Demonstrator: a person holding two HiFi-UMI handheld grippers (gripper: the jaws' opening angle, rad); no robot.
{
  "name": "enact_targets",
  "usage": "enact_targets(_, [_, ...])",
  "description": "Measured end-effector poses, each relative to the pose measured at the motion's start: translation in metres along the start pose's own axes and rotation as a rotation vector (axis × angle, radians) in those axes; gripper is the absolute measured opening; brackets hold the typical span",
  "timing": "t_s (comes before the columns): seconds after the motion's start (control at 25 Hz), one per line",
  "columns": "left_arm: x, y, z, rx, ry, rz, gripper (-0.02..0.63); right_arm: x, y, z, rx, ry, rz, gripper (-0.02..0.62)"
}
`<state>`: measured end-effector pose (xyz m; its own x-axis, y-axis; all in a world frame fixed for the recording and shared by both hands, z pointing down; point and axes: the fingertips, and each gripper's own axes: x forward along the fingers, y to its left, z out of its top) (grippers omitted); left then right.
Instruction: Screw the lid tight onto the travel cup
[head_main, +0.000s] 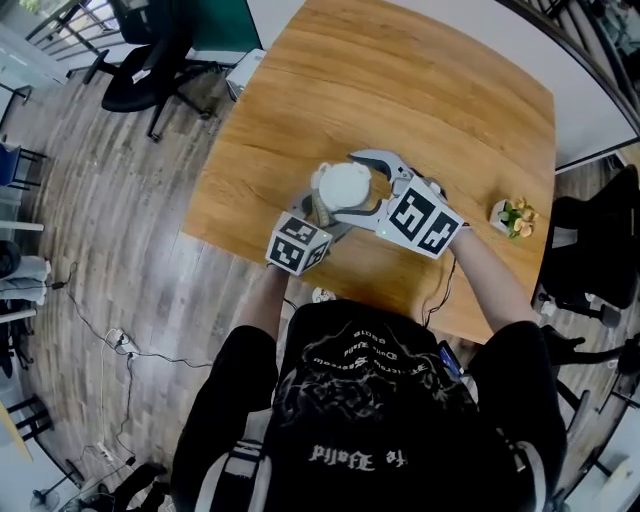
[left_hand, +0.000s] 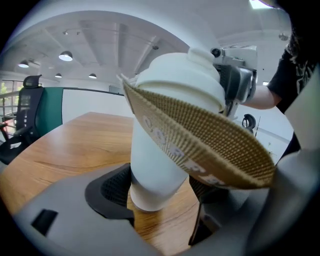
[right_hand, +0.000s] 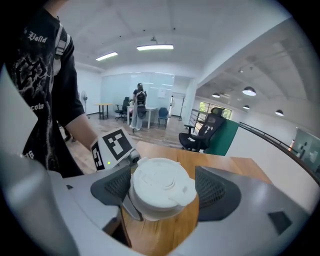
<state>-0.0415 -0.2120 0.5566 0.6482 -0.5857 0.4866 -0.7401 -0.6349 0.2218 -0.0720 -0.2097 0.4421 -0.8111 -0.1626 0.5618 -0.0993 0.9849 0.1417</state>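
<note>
A white travel cup (left_hand: 155, 160) stands tilted between the jaws of my left gripper (left_hand: 159, 192), whose pads close on its lower body. A brown ribbed cardboard sleeve (left_hand: 210, 145) hangs askew around the cup. The white lid (right_hand: 159, 182) sits on top of the cup, and my right gripper (right_hand: 162, 186) has a pad against each side of it. In the head view the lid (head_main: 343, 184) is near the table's front, with the right gripper (head_main: 362, 187) around it and the left gripper (head_main: 322, 216) lower, under it.
The wooden table (head_main: 450, 90) stretches far and right of the cup. A small potted plant (head_main: 515, 217) stands near its right edge. Office chairs stand at the far left (head_main: 150, 60) and right (head_main: 590, 250). Cables (head_main: 120, 345) lie on the floor.
</note>
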Motion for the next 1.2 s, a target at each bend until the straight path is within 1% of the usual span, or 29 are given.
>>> enact_targets(0.2, [0.001, 0.000, 0.000, 0.002, -0.014, 0.038, 0.385, -0.004, -0.003, 0.003, 0.103, -0.097, -0.190, 0.410])
enact_targets(0.28, [0.001, 0.000, 0.000, 0.001, -0.018, 0.050, 0.385, -0.005, -0.005, 0.004, 0.149, -0.125, -0.280, 0.411])
enact_targets(0.4, [0.002, -0.001, 0.000, -0.002, -0.028, 0.070, 0.385, -0.007, -0.012, 0.005, 0.245, -0.164, -0.472, 0.410])
enact_targets(0.48, [0.003, 0.000, 0.000, 0.000, -0.039, 0.079, 0.385, -0.007, -0.015, 0.005, 0.293, -0.162, -0.584, 0.405])
enact_targets(0.52, [0.003, 0.001, -0.001, 0.002, -0.044, 0.082, 0.385, -0.007, -0.016, 0.005, 0.308, -0.154, -0.616, 0.405])
enact_targets(0.6, [0.002, 0.003, -0.003, 0.001, -0.044, 0.085, 0.385, -0.005, -0.016, 0.006, 0.317, -0.139, -0.630, 0.405])
enact_targets(0.68, [0.000, 0.001, -0.002, -0.001, -0.044, 0.081, 0.385, -0.004, -0.014, 0.006, 0.307, -0.137, -0.590, 0.408])
enact_targets(0.72, [0.000, 0.000, -0.001, -0.001, -0.045, 0.077, 0.385, -0.005, -0.013, 0.007, 0.299, -0.144, -0.551, 0.408])
enact_targets(0.84, [0.001, 0.000, 0.000, 0.005, -0.045, 0.065, 0.385, -0.007, -0.009, 0.011, 0.250, -0.182, -0.375, 0.426])
enact_targets(0.88, [0.001, 0.000, 0.000, 0.006, -0.045, 0.062, 0.385, -0.007, -0.007, 0.009, 0.219, -0.179, -0.304, 0.436])
enact_targets(0.96, [0.002, 0.000, -0.001, 0.009, -0.044, 0.053, 0.385, -0.002, -0.001, 0.001, 0.154, -0.150, -0.146, 0.486])
enact_targets(1.0, [0.002, 0.000, -0.001, 0.011, -0.042, 0.048, 0.385, 0.000, 0.003, -0.002, 0.124, -0.138, -0.074, 0.492])
enact_targets(1.04, [0.003, -0.001, -0.001, 0.014, -0.038, 0.041, 0.385, 0.002, 0.005, -0.003, 0.099, -0.134, -0.020, 0.492])
enact_targets(1.2, [0.006, -0.002, -0.002, 0.031, -0.013, 0.013, 0.385, 0.010, 0.003, -0.001, 0.040, -0.118, 0.124, 0.490])
